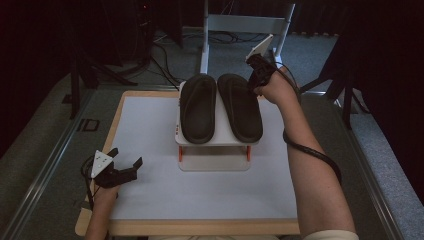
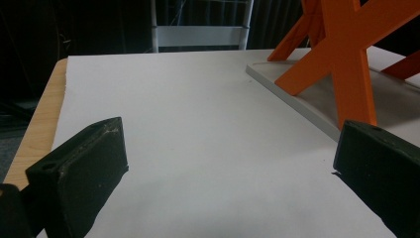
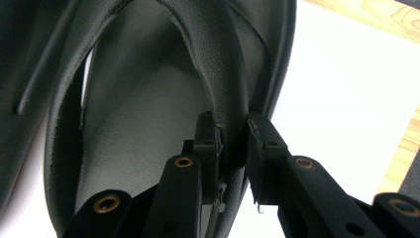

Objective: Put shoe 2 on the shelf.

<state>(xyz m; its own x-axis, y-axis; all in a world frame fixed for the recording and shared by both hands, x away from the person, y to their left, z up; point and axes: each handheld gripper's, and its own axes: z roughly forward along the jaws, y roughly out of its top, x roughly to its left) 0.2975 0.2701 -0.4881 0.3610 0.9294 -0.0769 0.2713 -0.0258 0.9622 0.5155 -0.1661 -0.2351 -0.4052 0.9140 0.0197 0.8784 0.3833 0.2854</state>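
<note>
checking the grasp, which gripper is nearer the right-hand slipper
Right. The right gripper is pinched on that slipper's strap; the left gripper hangs open over the table's near left corner.

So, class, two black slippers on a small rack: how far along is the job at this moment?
Done: both slippers lie side by side on the white rack. In hand: the right gripper is shut on the strap of the right slipper. Left: the left slipper is untouched, and the left gripper is open over the table. Whether it is placing or lifting, I cannot tell.

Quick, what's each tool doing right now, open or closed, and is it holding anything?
Left tool: open, holding nothing, above the white tabletop.
Right tool: closed on the strap of the right-hand black sandal.
</note>
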